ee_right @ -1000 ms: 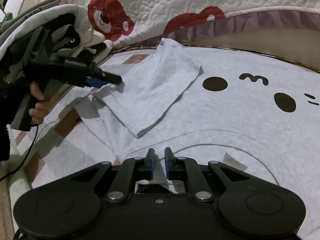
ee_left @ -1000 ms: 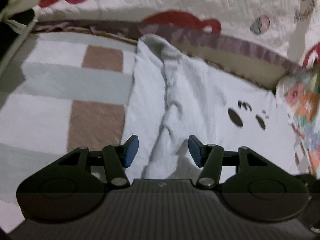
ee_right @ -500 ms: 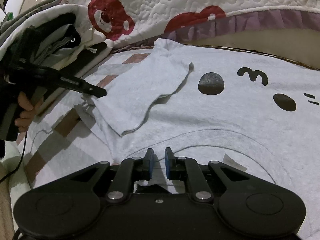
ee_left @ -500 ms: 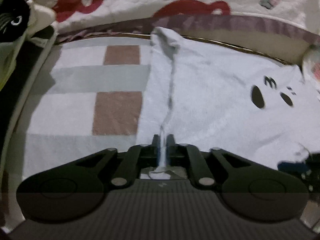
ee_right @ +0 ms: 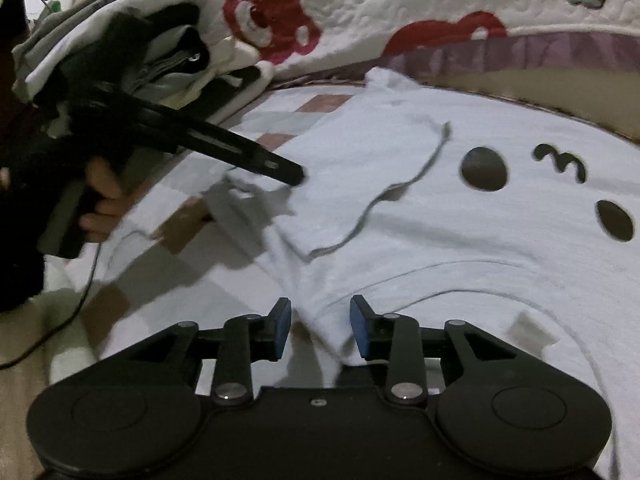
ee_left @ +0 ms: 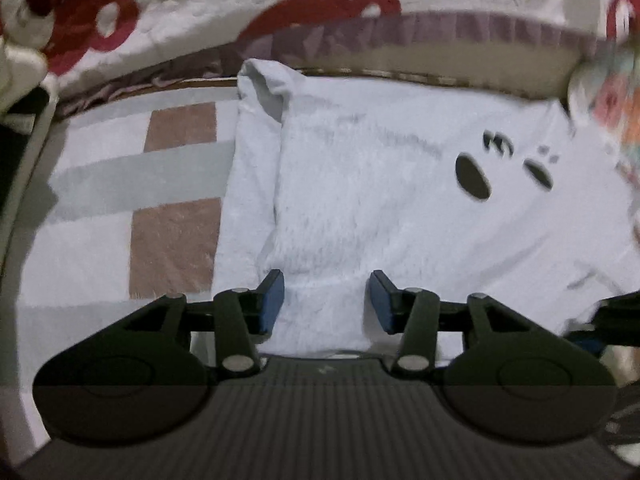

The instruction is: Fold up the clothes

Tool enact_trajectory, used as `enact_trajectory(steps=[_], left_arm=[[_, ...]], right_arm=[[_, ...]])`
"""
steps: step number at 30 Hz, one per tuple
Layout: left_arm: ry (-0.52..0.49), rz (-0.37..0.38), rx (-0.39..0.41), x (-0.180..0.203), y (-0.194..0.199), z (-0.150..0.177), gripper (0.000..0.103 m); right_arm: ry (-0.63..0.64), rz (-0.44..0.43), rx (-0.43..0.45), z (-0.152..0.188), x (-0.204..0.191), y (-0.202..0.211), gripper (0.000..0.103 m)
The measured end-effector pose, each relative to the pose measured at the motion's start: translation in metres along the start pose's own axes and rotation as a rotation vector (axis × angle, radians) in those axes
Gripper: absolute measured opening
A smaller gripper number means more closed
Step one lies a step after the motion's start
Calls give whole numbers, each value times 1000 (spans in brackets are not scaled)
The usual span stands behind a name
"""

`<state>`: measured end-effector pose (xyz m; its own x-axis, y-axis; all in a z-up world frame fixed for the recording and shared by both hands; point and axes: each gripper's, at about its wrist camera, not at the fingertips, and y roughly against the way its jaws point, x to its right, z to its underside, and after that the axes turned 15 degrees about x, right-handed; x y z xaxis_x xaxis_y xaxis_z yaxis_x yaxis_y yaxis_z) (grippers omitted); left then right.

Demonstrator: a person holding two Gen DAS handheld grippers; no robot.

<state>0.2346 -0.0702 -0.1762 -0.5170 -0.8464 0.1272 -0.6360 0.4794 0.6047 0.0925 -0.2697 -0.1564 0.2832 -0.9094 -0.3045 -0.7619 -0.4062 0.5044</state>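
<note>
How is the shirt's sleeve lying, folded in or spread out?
Folded in: the sleeve lies across the white shirt, its hem edge showing on the body.

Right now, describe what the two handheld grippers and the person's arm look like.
Both the left gripper and the right gripper are matte black, with linkage fingers, silver pivot screws, blue pads and round housings. The left one has a pistol handle with a thin black cable. The sleeve is dark.

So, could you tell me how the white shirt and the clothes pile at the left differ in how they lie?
The white shirt lies spread out on the checked blanket, one sleeve folded in over its body; the clothes pile is several garments bunched together. The shirt is white with a black printed face; the pile mixes grey, white and black cloth. Both rest on the same bed.
</note>
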Motion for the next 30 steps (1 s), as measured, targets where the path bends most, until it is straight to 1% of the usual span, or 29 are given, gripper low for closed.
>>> enact_trajectory(steps=[3,4,5,6,7,10,11,12,15,16,18,20,23,24,25,26,27,28,30], left_arm=[[-81,-8,2,12,0,4,52],[-117,1,-1,18,4,7,52],[-152,10,-4,24,7,10,53],[-188,19,-7,30,11,13,56],[-222,26,-13,36,14,16,63],[-308,29,-59,51,21,23,70],[-323,26,-78,54,23,24,70],[-296,21,-98,55,25,21,70],[-198,80,-61,60,38,10,70],[-178,111,-25,68,42,4,70],[-137,171,36,87,43,-4,71],[-98,239,50,112,33,-11,71],[-67,340,20,156,3,-21,71],[-64,352,10,170,-6,-23,71],[-94,353,25,187,-14,-26,71],[-144,354,56,205,-19,-27,70],[-186,361,82,221,-25,-29,70],[-205,382,90,236,-33,-29,68],[-211,434,103,259,-48,-27,66]], right_arm=[[-108,-69,-18,2,4,10,38],[-102,-66,-11,3,5,17,38],[-100,-47,3,3,9,25,38],[-109,-12,24,4,16,34,38],[-125,19,40,4,24,42,38],[-180,146,101,5,61,75,38],[-206,193,129,6,75,89,38],[-232,240,157,6,88,102,38],[-342,384,258,10,133,145,38],[-384,428,300,12,148,158,39],[-484,523,386,20,180,187,46],[-575,628,443,32,211,208,47],[-679,767,458,50,250,229,47],[-718,809,457,56,261,233,47],[-764,844,463,60,268,236,48],[-804,850,482,64,273,237,49],[-798,847,485,64,277,235,49],[-791,844,487,64,281,232,50],[-746,860,450,60,288,225,50]])
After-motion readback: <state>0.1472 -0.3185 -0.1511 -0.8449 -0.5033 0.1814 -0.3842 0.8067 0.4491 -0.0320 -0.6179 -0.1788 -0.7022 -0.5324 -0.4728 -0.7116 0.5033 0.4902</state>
